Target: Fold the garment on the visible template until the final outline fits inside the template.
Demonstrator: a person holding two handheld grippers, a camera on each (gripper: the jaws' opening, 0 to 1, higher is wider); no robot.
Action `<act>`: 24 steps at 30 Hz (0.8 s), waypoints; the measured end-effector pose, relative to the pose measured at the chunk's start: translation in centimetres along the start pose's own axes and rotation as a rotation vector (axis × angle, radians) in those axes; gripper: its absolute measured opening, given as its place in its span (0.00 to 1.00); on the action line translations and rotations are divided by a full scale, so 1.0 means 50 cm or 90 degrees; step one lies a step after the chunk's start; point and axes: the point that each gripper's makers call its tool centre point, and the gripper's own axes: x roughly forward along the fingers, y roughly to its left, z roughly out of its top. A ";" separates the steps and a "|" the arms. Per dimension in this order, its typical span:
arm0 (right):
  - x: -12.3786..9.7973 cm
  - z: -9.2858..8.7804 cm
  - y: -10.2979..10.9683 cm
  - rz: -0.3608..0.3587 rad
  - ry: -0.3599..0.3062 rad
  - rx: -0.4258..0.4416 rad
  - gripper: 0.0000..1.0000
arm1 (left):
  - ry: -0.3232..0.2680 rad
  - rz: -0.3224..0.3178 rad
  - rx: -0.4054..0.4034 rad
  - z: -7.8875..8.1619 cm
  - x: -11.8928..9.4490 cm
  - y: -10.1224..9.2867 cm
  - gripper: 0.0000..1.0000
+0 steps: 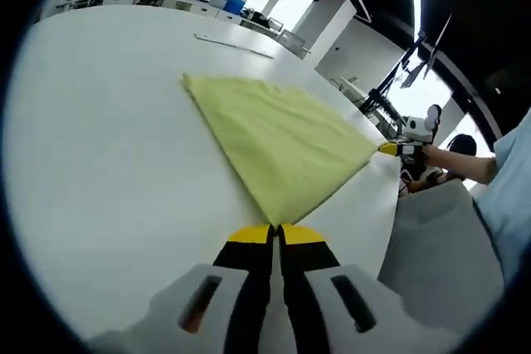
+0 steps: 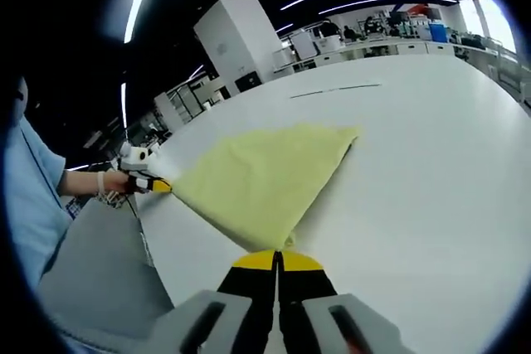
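Left gripper view: my left tool (image 1: 275, 234) has its yellow-tipped jaws pressed together on a near corner of the garment (image 1: 278, 143). The yellow cloth lies flat on the white bench (image 1: 108, 147) and fans away from me, straight ahead along the jaws, its far corner up toward the thin line (image 1: 234, 46) marked on the bench. Off to the right, my right tool (image 1: 390, 148) sits at the cloth's other near corner, hand behind it at the bench edge.

Right gripper view: my right tool (image 2: 277, 256) is closed as well, jaws meeting on the corner of the garment (image 2: 265, 176) right at their tips. The cloth spreads forward and to the left. My left tool (image 2: 158, 186) shows at the left corner, touching the fabric. The thin line (image 2: 336, 89) lies well beyond the far point.

So both tools hold one edge between them, the near one, running hand to hand. Neither hand is nearer; the cloth's free body lies ahead of both. I reckon the next fold means carrying this edge forward over the rest, both hands together.
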 end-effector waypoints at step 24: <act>-0.031 0.027 -0.029 -0.075 -0.055 -0.009 0.52 | -0.093 0.057 0.017 0.048 -0.040 -0.001 0.62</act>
